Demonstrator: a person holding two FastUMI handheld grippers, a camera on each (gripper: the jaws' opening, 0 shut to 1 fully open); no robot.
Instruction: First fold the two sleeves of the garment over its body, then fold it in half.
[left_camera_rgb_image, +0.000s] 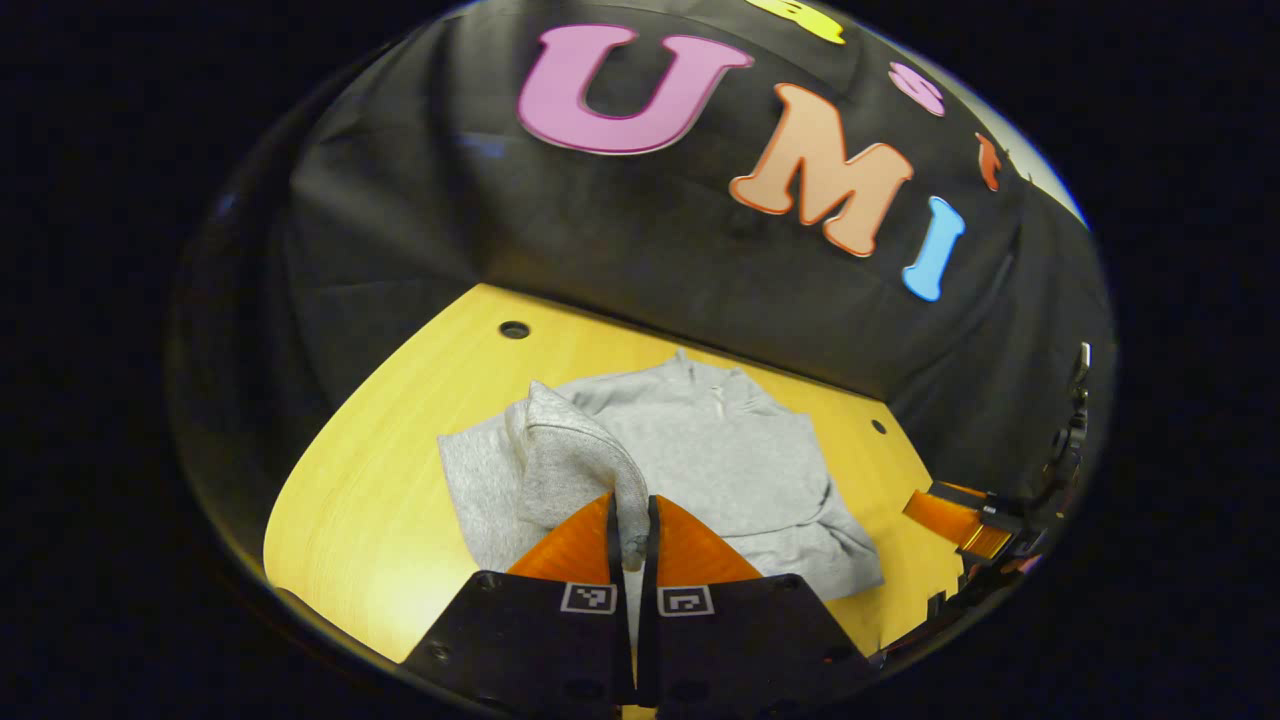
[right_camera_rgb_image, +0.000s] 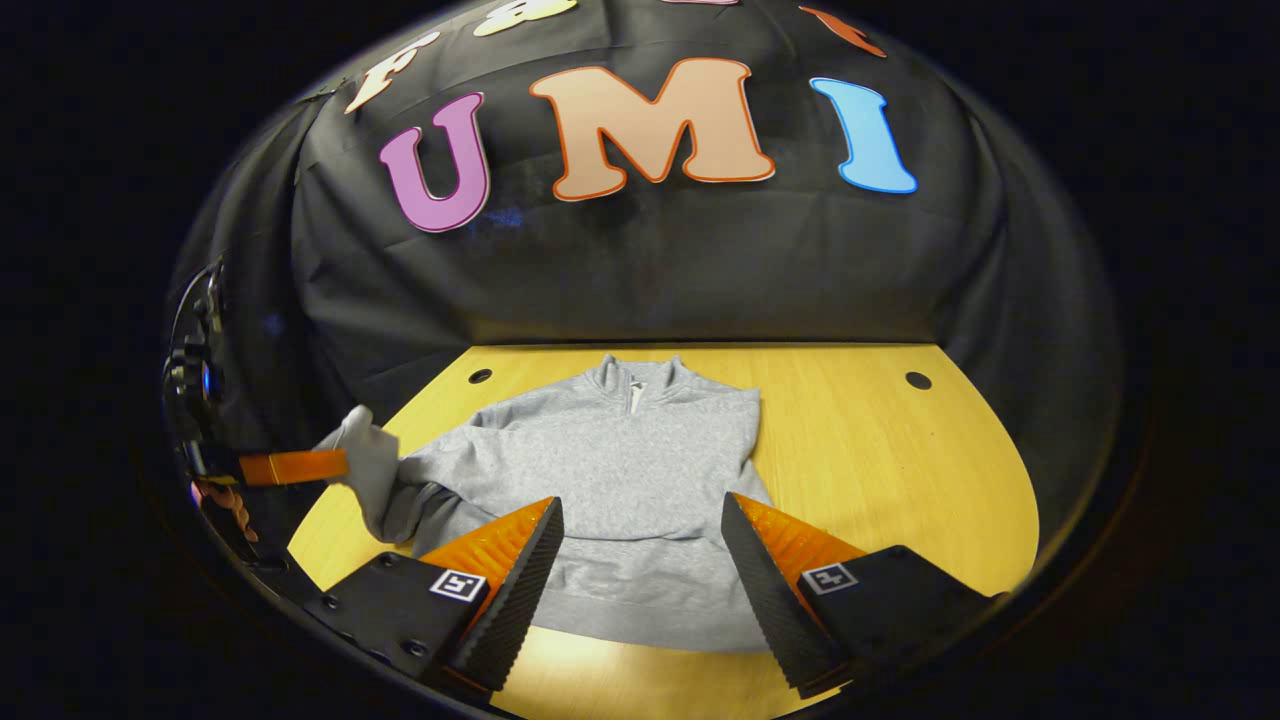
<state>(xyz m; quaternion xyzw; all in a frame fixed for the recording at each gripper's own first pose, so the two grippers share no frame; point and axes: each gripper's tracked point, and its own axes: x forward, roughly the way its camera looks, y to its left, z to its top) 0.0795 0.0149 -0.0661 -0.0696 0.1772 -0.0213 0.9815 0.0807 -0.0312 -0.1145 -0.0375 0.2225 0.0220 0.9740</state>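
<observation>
left claw (left_camera_rgb_image: 631, 540) is clamped on the cuff of the left sleeve (left_camera_rgb_image: 570, 450), lifted and draped partway toward the chest of the grey quarter-zip sweatshirt (right_camera_rgb_image: 630, 470). right claw (right_camera_rgb_image: 640, 560) hangs wide open over the hem, holding nothing. right sleeve (right_camera_rgb_image: 755, 440) looks already tucked in to me, though hard to be sure. sweatshirt lies flat on the yellow table (right_camera_rgb_image: 900, 450); half-fold not done yet

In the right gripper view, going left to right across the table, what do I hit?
Left gripper pinching the sleeve → sweater body → bare table.
</observation>
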